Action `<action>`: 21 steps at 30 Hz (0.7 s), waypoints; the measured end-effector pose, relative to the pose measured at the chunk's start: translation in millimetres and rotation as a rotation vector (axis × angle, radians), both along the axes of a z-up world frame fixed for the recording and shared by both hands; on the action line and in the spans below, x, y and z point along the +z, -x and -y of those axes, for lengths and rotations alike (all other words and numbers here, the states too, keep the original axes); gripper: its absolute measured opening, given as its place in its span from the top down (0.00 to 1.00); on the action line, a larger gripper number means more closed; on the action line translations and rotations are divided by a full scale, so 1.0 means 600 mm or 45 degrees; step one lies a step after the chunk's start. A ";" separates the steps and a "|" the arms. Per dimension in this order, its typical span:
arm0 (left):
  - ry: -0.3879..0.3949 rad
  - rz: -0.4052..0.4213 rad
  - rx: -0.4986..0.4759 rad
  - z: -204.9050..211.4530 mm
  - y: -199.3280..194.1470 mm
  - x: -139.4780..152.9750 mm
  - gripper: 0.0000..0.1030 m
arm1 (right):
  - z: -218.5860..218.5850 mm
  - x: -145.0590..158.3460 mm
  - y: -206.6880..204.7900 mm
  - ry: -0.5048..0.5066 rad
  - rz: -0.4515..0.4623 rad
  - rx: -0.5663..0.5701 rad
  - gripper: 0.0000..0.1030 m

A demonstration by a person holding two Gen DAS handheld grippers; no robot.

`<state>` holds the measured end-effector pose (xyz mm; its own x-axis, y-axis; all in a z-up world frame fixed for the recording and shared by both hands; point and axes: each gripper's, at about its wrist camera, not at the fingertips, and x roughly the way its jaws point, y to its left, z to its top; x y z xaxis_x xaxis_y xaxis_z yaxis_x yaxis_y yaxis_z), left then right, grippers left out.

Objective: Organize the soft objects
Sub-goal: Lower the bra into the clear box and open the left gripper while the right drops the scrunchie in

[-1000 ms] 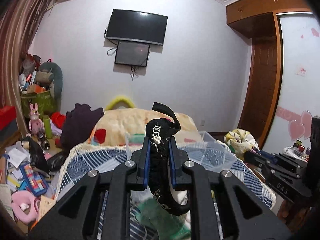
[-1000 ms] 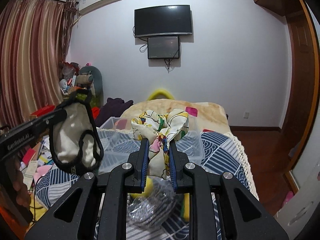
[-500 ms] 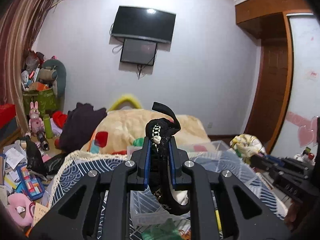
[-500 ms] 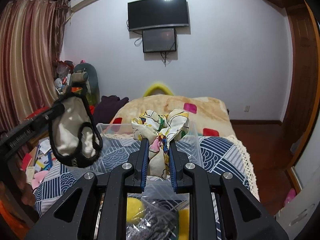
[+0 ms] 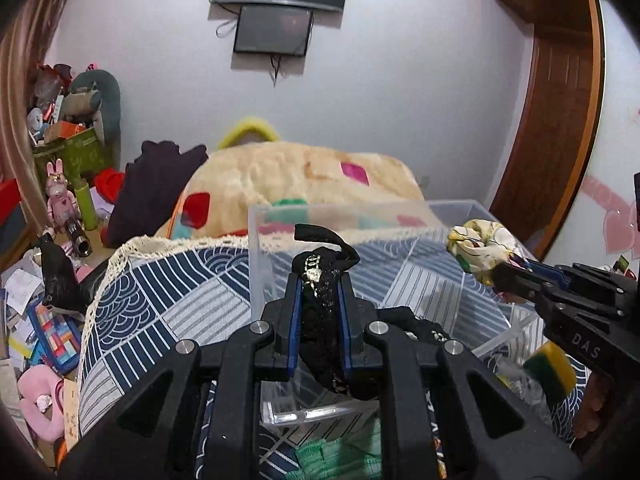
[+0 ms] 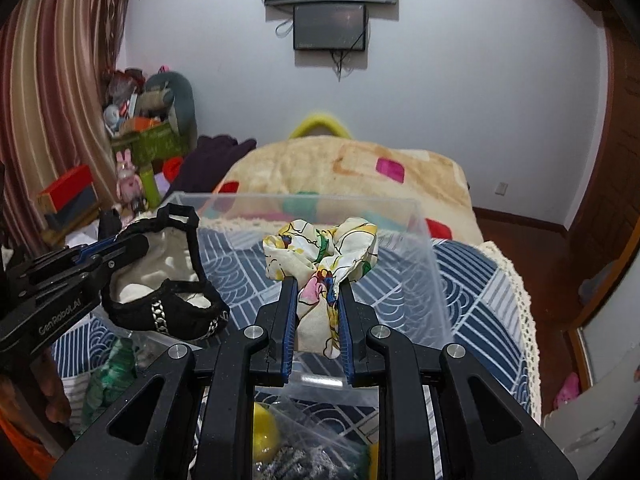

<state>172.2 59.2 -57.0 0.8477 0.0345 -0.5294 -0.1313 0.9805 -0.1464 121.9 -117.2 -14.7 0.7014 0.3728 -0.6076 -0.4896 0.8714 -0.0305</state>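
My left gripper (image 5: 319,280) is shut on a black and cream undergarment with a chain trim (image 5: 320,312); it also shows in the right wrist view (image 6: 160,280), hanging over the near left part of a clear plastic bin (image 6: 424,272). My right gripper (image 6: 318,284) is shut on a floral fabric scrunchie (image 6: 320,248) and holds it above the bin's open top. In the left wrist view the bin (image 5: 256,264) lies just ahead, with the scrunchie (image 5: 480,252) at its right side.
The bin stands on a bed with a blue patterned cover (image 6: 472,280) and a beige blanket (image 6: 344,168). A green cloth (image 5: 340,456), a yellow-green sponge (image 5: 552,372) and a bag with a yellow object (image 6: 266,428) lie near me. Clutter and toys (image 5: 60,200) fill the left floor.
Both grippers have moved forward and lower, closer to the bin, still holding their items. The two grippers now sit nearer each other over the bin.
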 end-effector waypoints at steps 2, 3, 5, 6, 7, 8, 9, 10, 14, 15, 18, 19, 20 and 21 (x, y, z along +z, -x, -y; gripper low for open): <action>0.001 -0.032 -0.018 -0.001 -0.005 -0.003 0.84 | -0.004 -0.004 -0.005 0.020 -0.019 0.010 0.83; -0.004 -0.040 -0.026 0.001 -0.005 -0.003 0.80 | -0.006 -0.006 -0.005 0.028 -0.033 0.014 0.83; -0.023 -0.046 -0.035 0.008 -0.001 -0.003 0.71 | -0.004 -0.007 -0.003 0.026 -0.047 0.011 0.79; -0.028 -0.043 -0.036 0.009 0.001 -0.002 0.64 | -0.003 -0.006 0.000 0.026 -0.043 0.009 0.77; -0.032 -0.038 -0.039 0.011 0.005 0.000 0.58 | -0.002 -0.006 0.006 0.025 -0.036 0.007 0.74; -0.032 -0.034 -0.049 0.014 0.009 0.003 0.54 | -0.003 -0.005 0.006 0.025 -0.034 0.004 0.69; -0.032 -0.027 -0.059 0.017 0.015 0.006 0.49 | 0.000 -0.004 0.010 0.020 -0.029 -0.001 0.65; -0.037 -0.021 -0.065 0.020 0.018 0.010 0.48 | 0.001 -0.003 0.009 0.013 -0.028 0.000 0.62; -0.055 -0.002 -0.091 0.029 0.036 0.028 0.42 | 0.010 0.011 0.022 -0.009 -0.005 0.002 0.54; -0.055 0.006 -0.096 0.031 0.042 0.033 0.38 | 0.013 0.017 0.026 -0.016 0.006 0.000 0.53; -0.046 0.038 -0.110 0.033 0.058 0.053 0.29 | 0.025 0.031 0.033 -0.046 0.036 -0.004 0.46; -0.048 0.049 -0.110 0.034 0.065 0.060 0.24 | 0.027 0.037 0.039 -0.053 0.051 -0.009 0.45; -0.053 0.059 -0.108 0.035 0.070 0.066 0.23 | 0.031 0.043 0.043 -0.063 0.066 -0.012 0.44; -0.061 0.074 -0.105 0.036 0.079 0.073 0.19 | 0.035 0.048 0.046 -0.069 0.076 -0.013 0.42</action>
